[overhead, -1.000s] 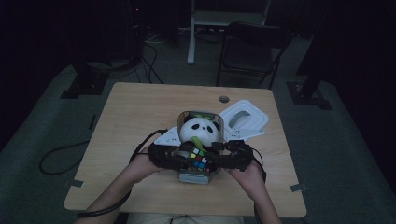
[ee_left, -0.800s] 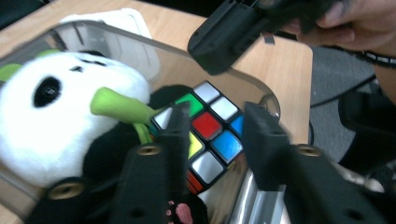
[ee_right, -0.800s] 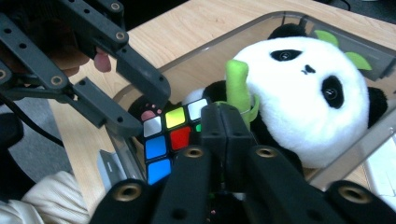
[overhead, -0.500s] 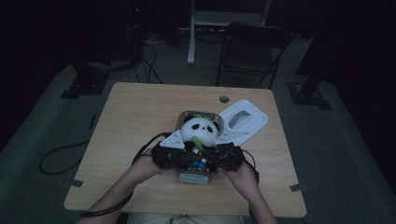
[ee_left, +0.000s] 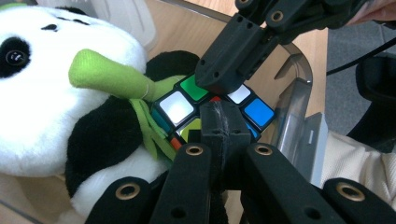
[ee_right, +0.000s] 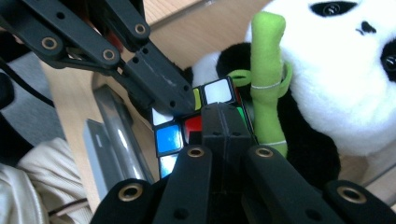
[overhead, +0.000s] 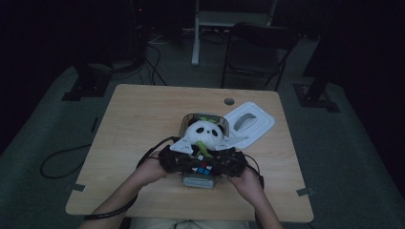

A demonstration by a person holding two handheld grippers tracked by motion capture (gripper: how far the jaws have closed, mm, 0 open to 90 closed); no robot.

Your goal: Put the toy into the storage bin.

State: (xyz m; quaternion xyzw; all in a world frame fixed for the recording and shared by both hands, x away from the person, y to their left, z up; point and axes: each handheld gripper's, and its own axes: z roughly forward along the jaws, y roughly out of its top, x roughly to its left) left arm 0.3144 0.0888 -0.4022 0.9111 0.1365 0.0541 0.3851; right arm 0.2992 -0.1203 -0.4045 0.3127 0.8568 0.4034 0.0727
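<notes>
1. High view: a wooden table (overhead: 138, 124) carries a clear bin (overhead: 191, 120) just beyond the person's hands, with a white lid (overhead: 250, 121) lying beside it on the right.
2. At the left of that view, the left gripper (overhead: 193, 162) reaches in over the bin; in the left gripper view its jaws are pressed together, nothing between them, tips resting against the puzzle cube (ee_left: 180, 105).
3. Next comes the plush panda (overhead: 205, 133), sitting in the bin with a green bamboo stalk (ee_left: 107, 74) across its front. The cube lies in the bin just beside the panda's dark body, coloured tiles up.
4. At the right, the right gripper (overhead: 215, 164) meets the left one over the cube; in the right gripper view its jaws are likewise shut tight together, empty, tips on the cube (ee_right: 187, 126) next to the bamboo.
5. Both grippers have just finished closing.
</notes>
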